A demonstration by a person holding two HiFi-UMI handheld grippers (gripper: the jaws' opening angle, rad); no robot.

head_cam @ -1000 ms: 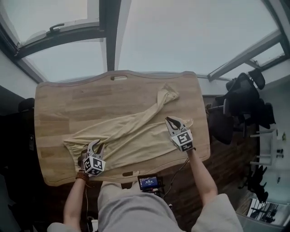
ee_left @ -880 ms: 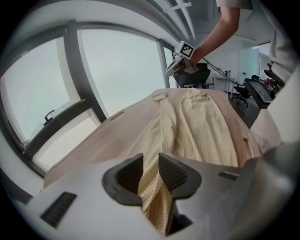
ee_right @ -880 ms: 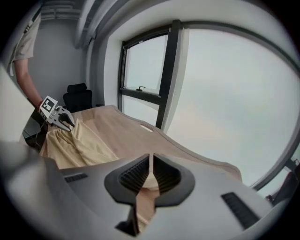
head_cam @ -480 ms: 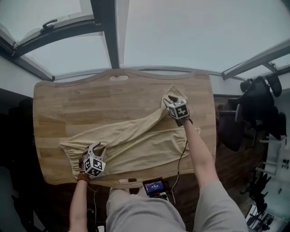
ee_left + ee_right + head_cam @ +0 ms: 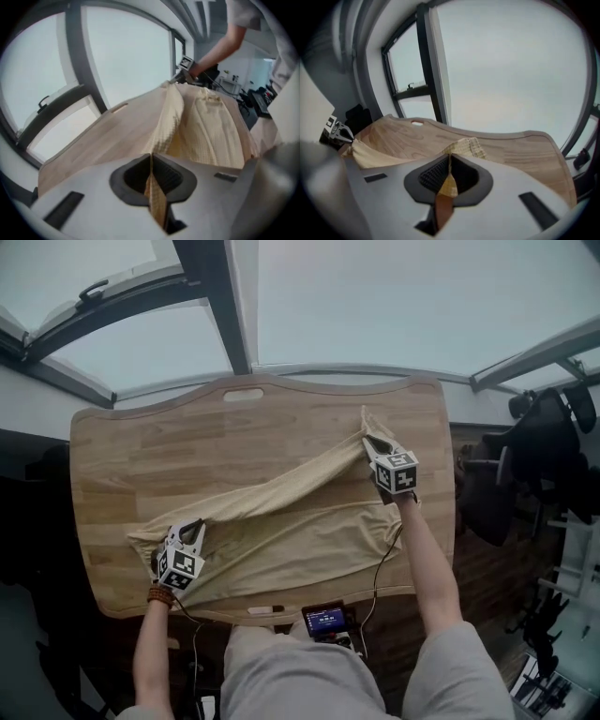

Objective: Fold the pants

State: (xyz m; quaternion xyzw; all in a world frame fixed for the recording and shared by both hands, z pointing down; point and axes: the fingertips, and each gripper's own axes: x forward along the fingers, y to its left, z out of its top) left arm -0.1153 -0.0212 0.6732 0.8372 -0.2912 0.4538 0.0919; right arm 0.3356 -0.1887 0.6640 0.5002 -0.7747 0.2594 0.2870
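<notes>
Pants of pale tan cloth lie stretched across the wooden counter, with the waist end toward our left and the legs running to our right. Our left claw has just been closing and now pinches a fold of fabric at the waist end; its own view shows the cloth squeezed flat between the pads. Our right claw has likewise just been closing, and it is clamped on the cuff of the far leg, a tab of tan cloth caught between its pads. Between the two grips the far leg is drawn up into a taut ridge, while the near leg rests flat on the counter, closer to us.

We judge the step in hand to be the lengthwise fold, laying the far leg over the near one. To do it well, we should hold both grips firm and raise the two ends together, so the ridge does not sag in the middle. Then we carry it toward us in one even sweep and set cuff on cuff and waist edge on waist edge before letting go. If one hand leads, the cloth will twist; if we lift too high, the near leg may drag along and wrinkle
</notes>
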